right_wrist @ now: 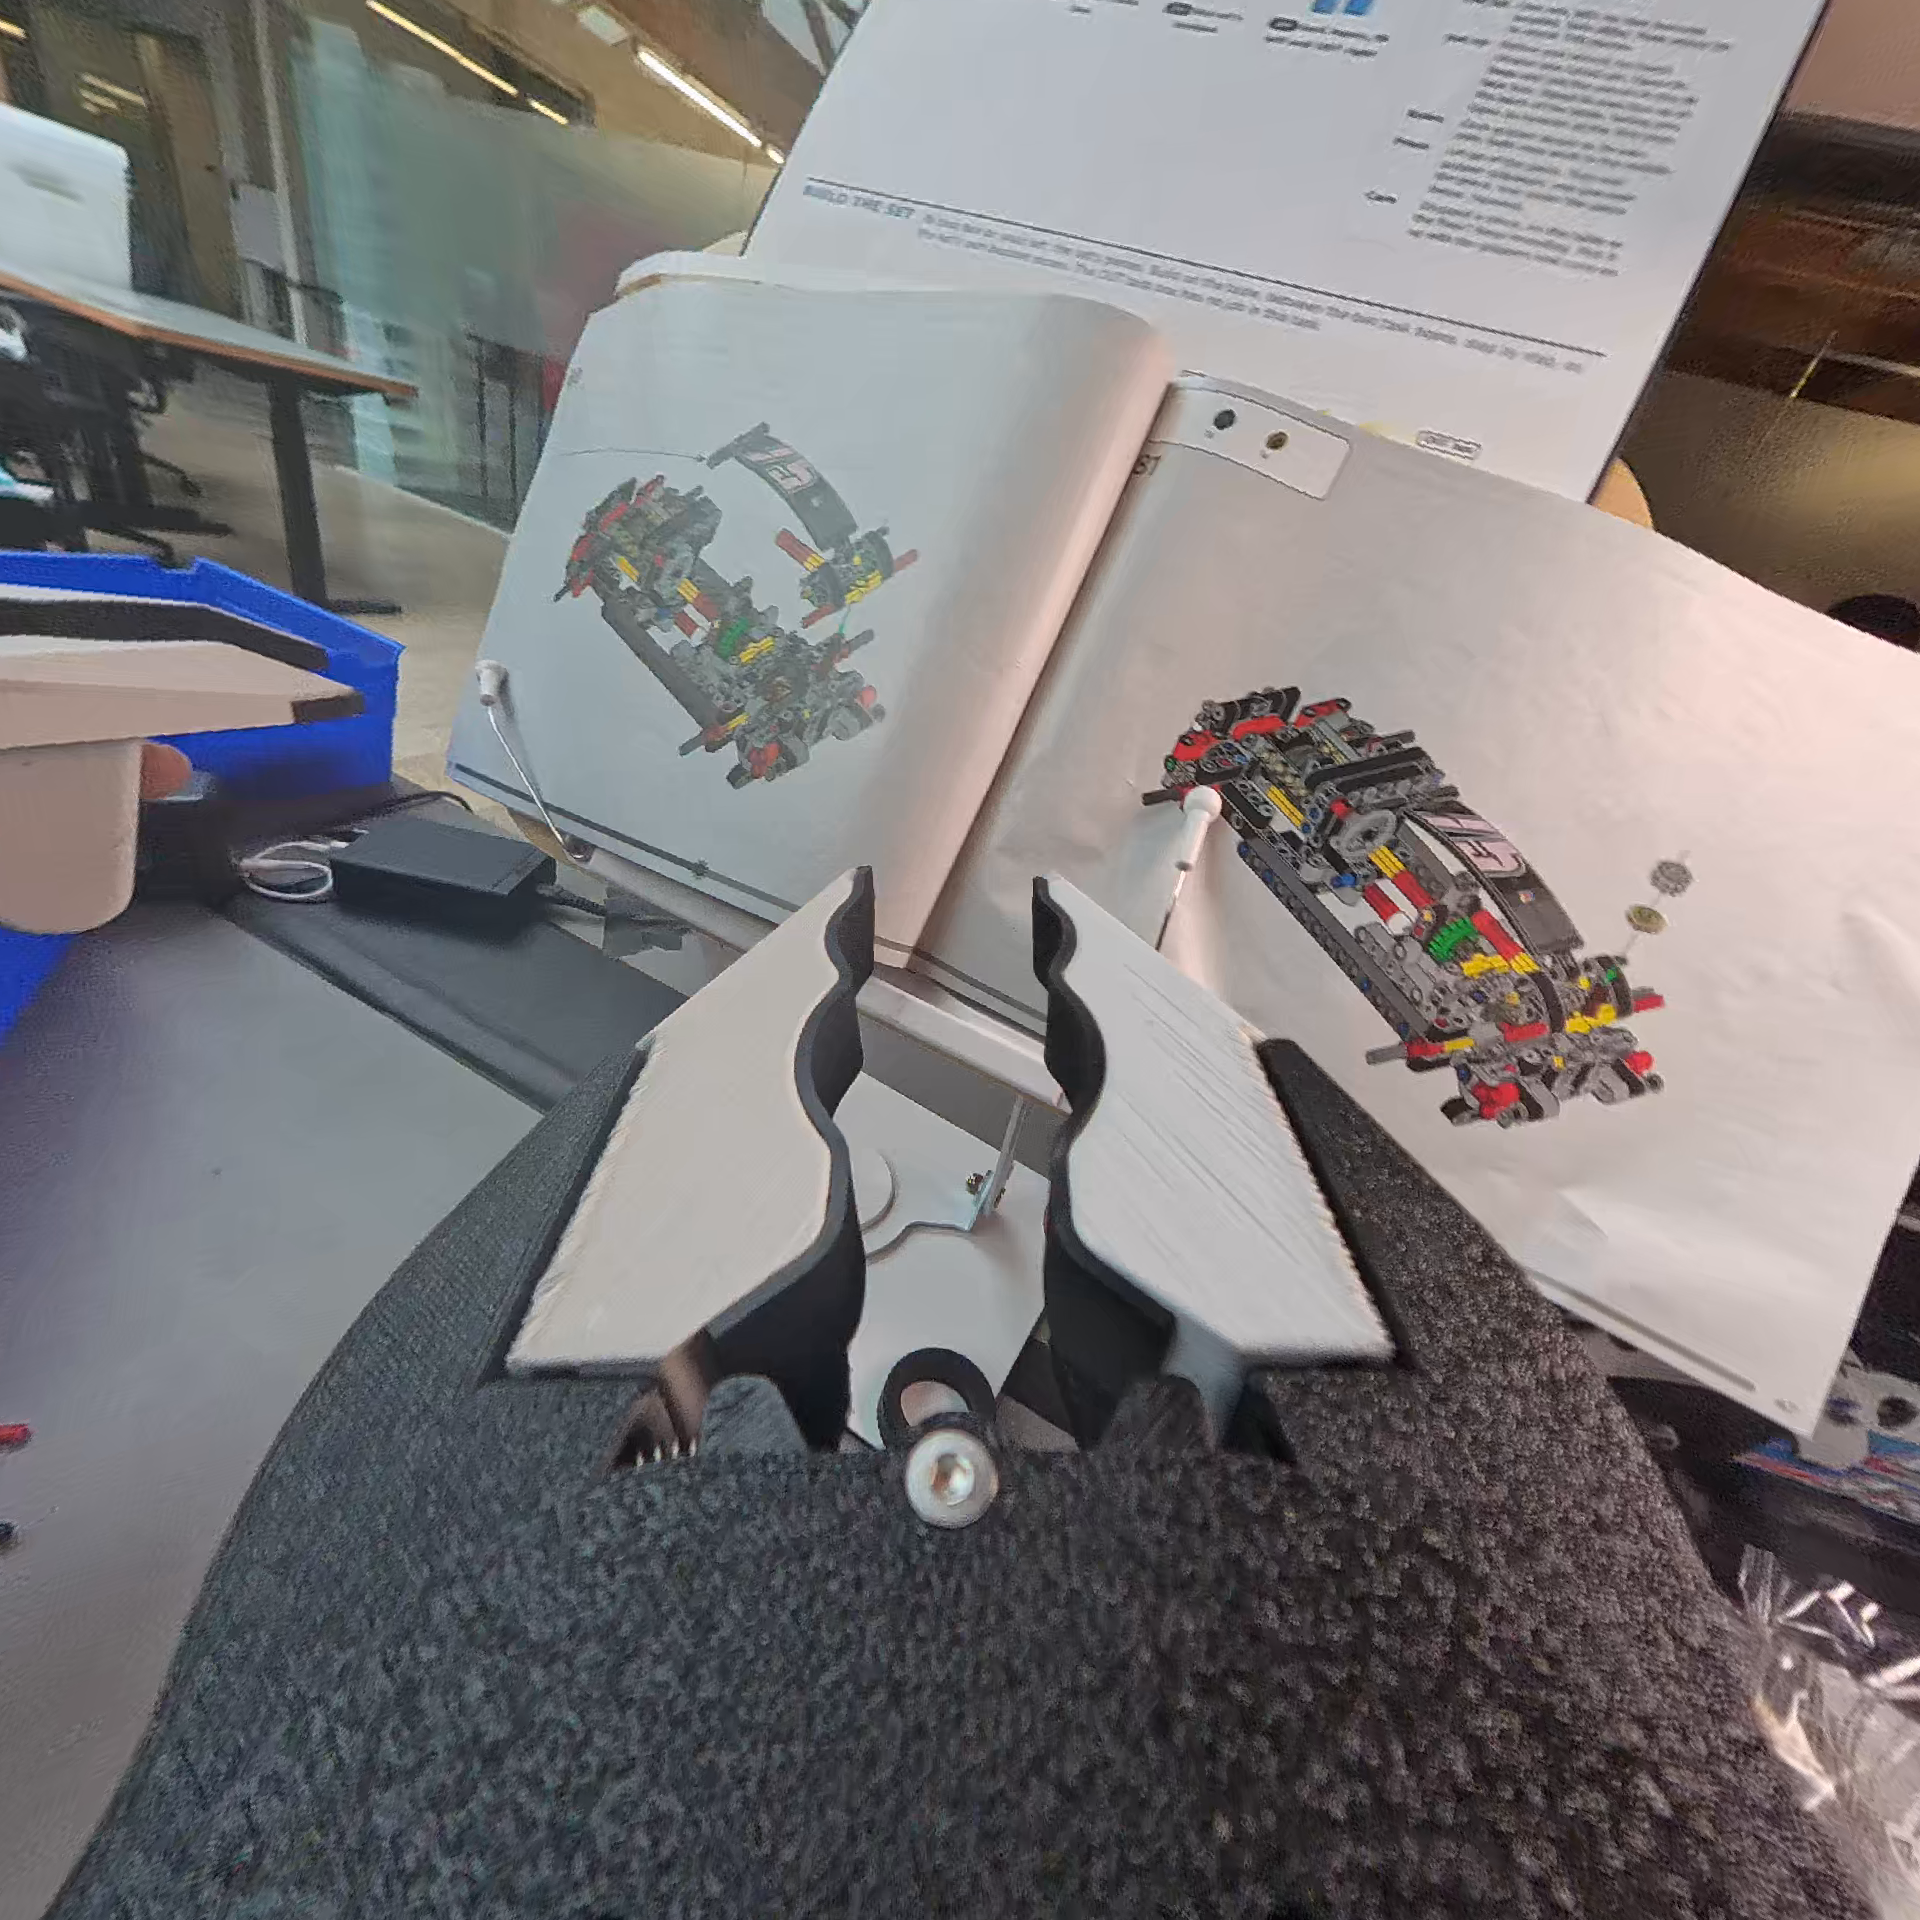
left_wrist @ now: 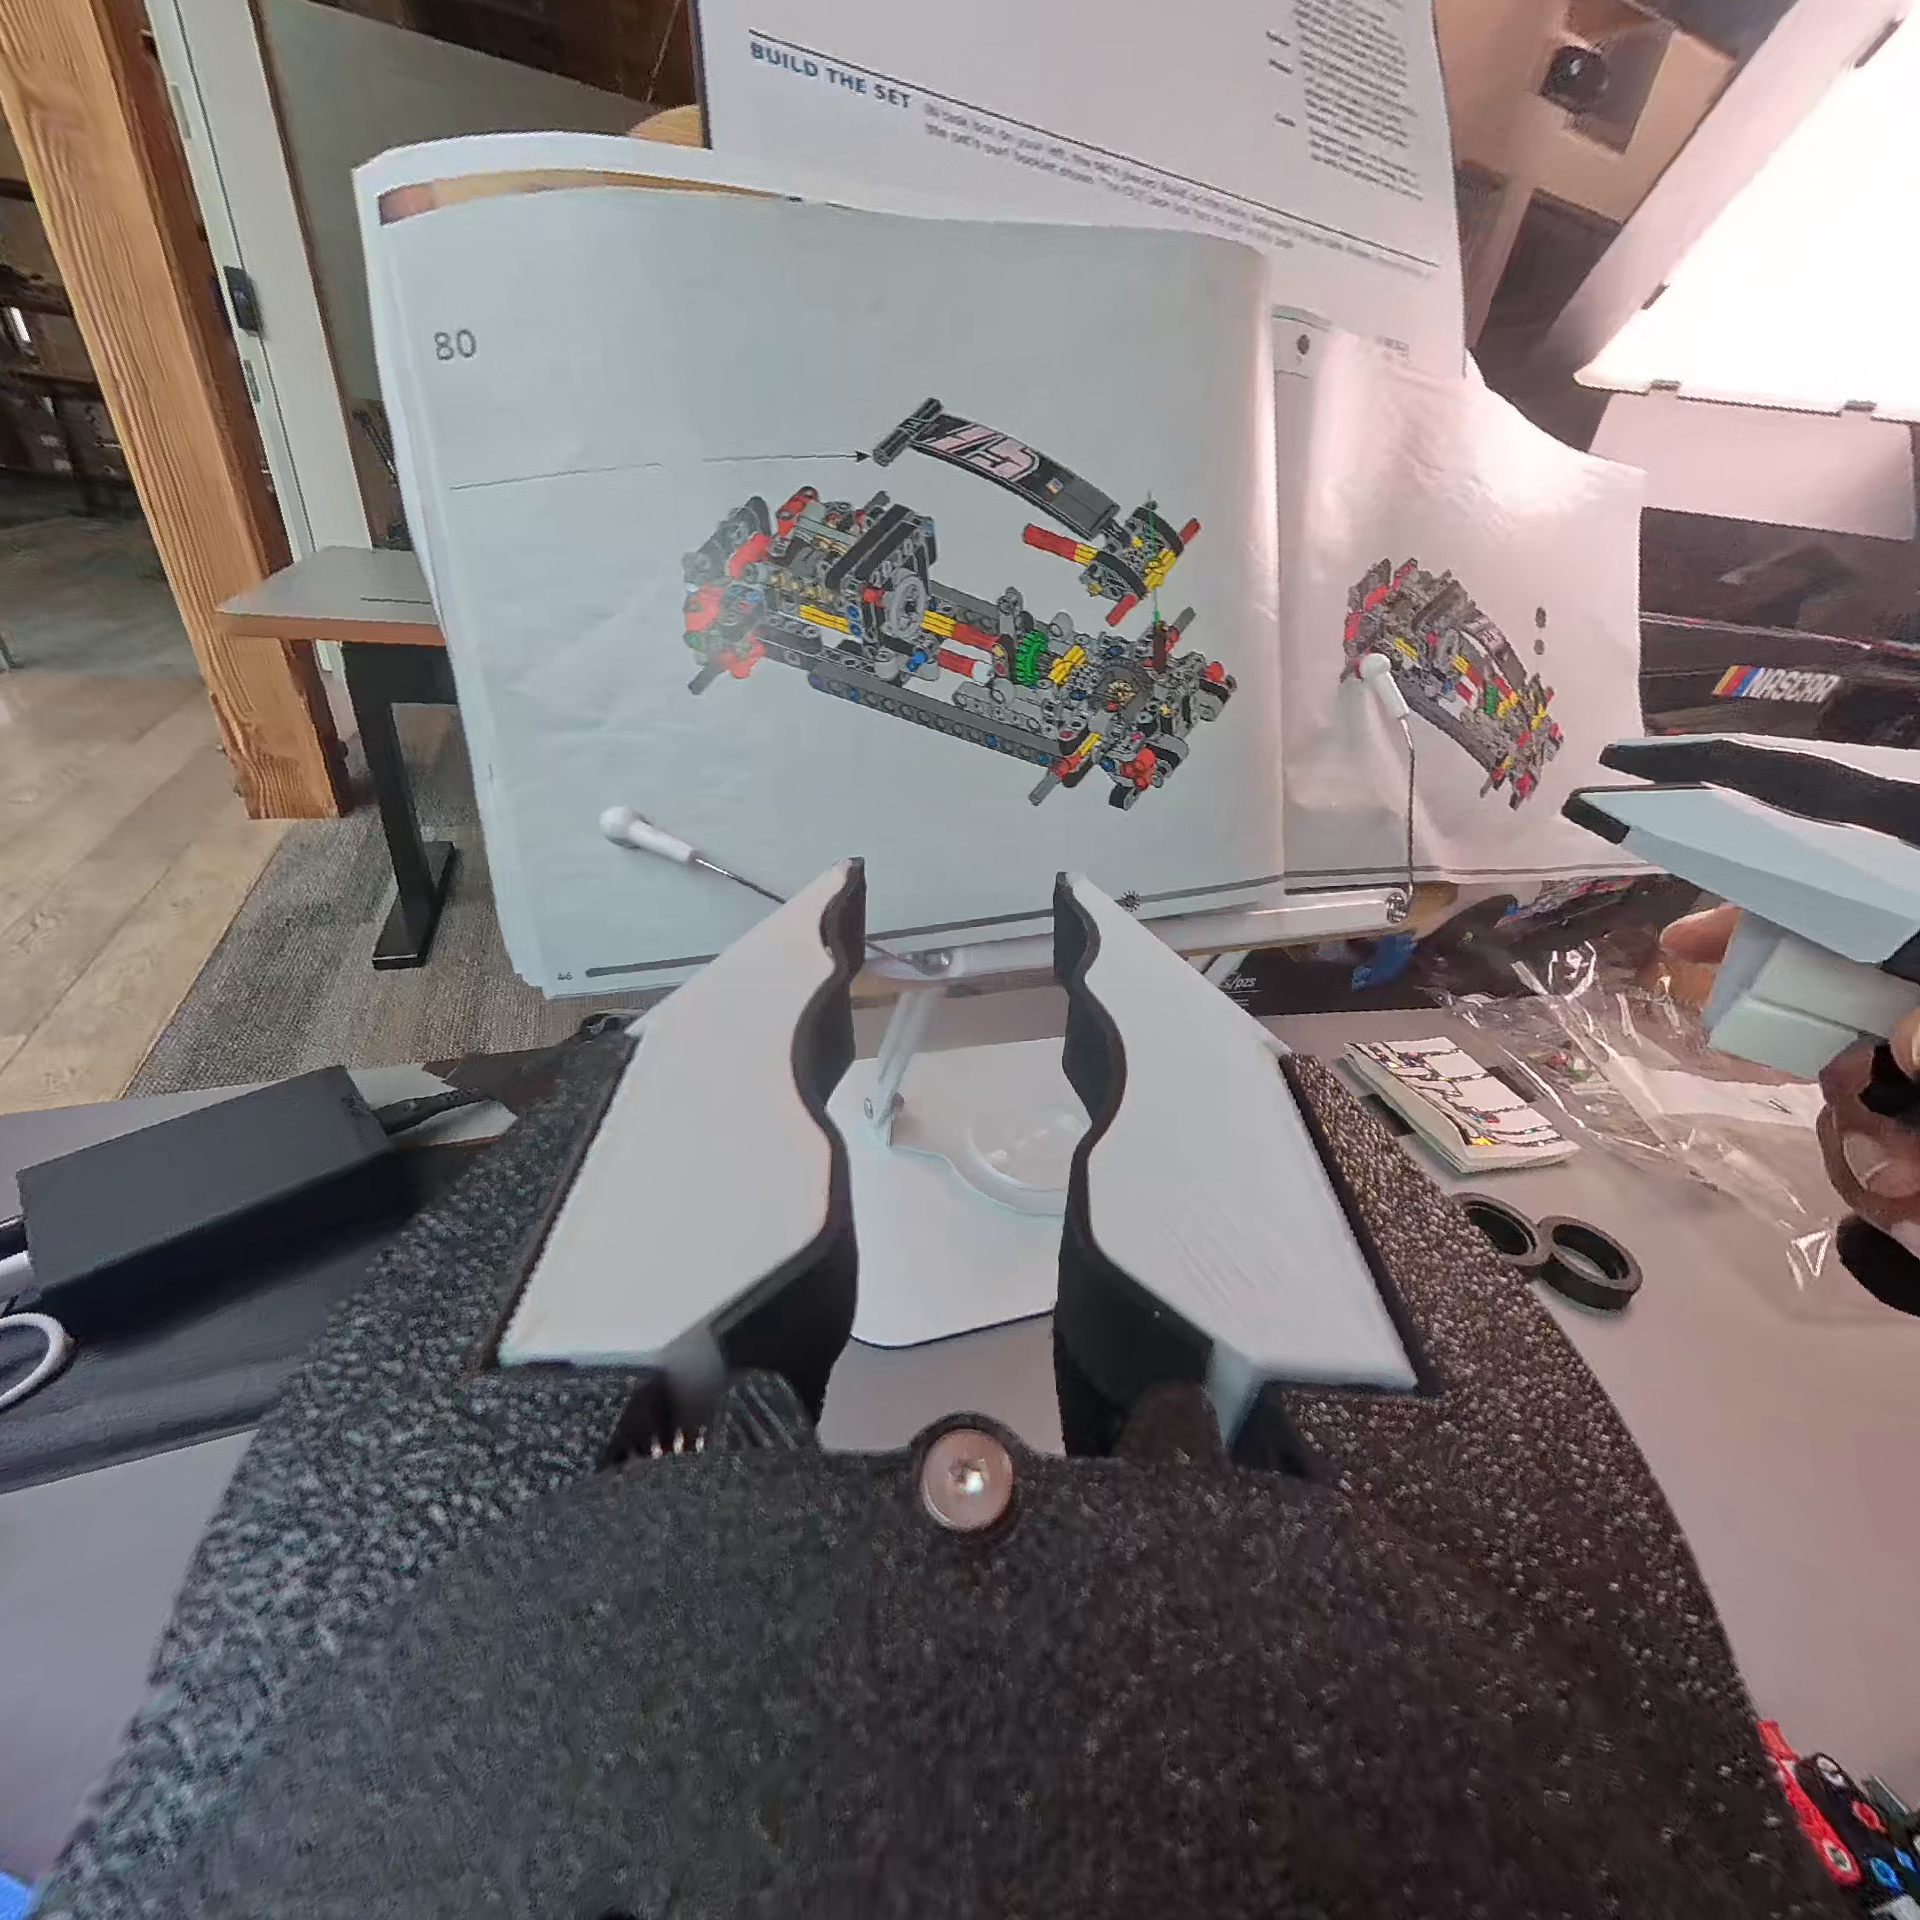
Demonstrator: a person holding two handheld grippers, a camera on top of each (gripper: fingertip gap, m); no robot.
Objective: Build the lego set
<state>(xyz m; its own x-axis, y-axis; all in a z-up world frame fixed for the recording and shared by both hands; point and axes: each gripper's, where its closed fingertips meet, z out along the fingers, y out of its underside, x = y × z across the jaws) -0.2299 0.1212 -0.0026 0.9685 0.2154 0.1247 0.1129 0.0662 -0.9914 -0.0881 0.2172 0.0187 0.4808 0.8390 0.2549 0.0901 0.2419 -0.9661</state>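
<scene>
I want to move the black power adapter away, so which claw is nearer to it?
Left. The left claw is just to the right of the black power adapter. The right claw is farther to the right, facing the instruction booklet.

We saw a thick wooden post [left_wrist: 156, 416] rising at the left. Just right of it stood a grey-topped desk [left_wrist: 332, 603] on a dark leg, over grey carpet [left_wrist: 312, 956]; left of the post the floor was pale wood planks [left_wrist: 94, 831]. Far right of the post, a bright lamp panel [left_wrist: 1787, 281] glowed.
</scene>
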